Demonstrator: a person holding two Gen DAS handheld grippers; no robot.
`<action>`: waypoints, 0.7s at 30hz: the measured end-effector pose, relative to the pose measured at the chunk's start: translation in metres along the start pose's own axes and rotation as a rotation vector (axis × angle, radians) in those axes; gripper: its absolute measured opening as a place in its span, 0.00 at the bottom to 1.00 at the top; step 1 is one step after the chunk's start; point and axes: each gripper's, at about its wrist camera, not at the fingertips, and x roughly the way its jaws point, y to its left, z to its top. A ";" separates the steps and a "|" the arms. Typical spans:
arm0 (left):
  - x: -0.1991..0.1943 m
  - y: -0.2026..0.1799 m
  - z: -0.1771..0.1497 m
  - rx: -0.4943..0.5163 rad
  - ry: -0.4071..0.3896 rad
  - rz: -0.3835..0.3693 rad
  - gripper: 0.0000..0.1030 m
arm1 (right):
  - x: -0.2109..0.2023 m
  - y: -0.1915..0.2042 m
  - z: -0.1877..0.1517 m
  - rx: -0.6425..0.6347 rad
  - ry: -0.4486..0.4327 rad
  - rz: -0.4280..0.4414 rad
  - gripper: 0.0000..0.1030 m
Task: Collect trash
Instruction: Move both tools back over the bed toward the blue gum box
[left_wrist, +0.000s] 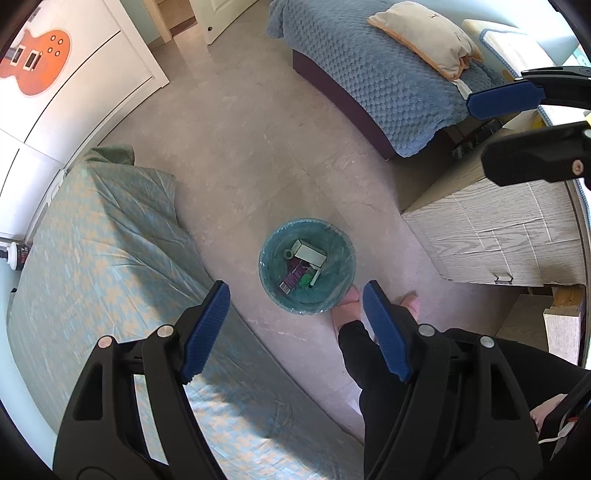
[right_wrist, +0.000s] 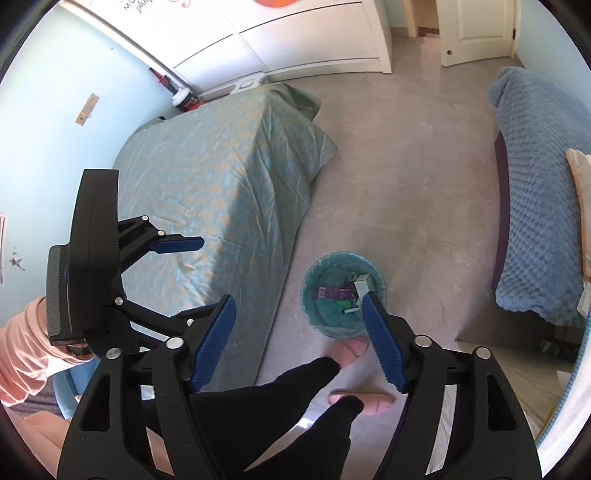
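Bedroom floor (left_wrist: 258, 147), lined bin (left_wrist: 341, 236) between two beds, feet beside it, both grippers wide, empty.

Teal bin (left_wrist: 307, 266), upright, trash-filled

Glossy plastic liner in the bin (left_wrist: 341, 236) — matt, mottled stone floor (left_wrist: 240, 155).

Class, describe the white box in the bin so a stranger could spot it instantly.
Find the floor between the two beds, where a round teal-lined bin stands. Inside lies the white box, against the rim. It is the only plain white item; the purple packet beside it is printed.
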 end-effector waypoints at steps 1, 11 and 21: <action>-0.002 -0.002 0.001 0.004 -0.001 0.002 0.71 | -0.003 -0.002 -0.001 0.006 -0.006 0.002 0.70; -0.025 -0.027 0.019 0.038 -0.048 0.017 0.91 | -0.040 -0.025 -0.017 0.059 -0.083 -0.027 0.88; -0.045 -0.056 0.043 0.108 -0.089 -0.031 0.93 | -0.092 -0.051 -0.048 0.146 -0.189 -0.092 0.88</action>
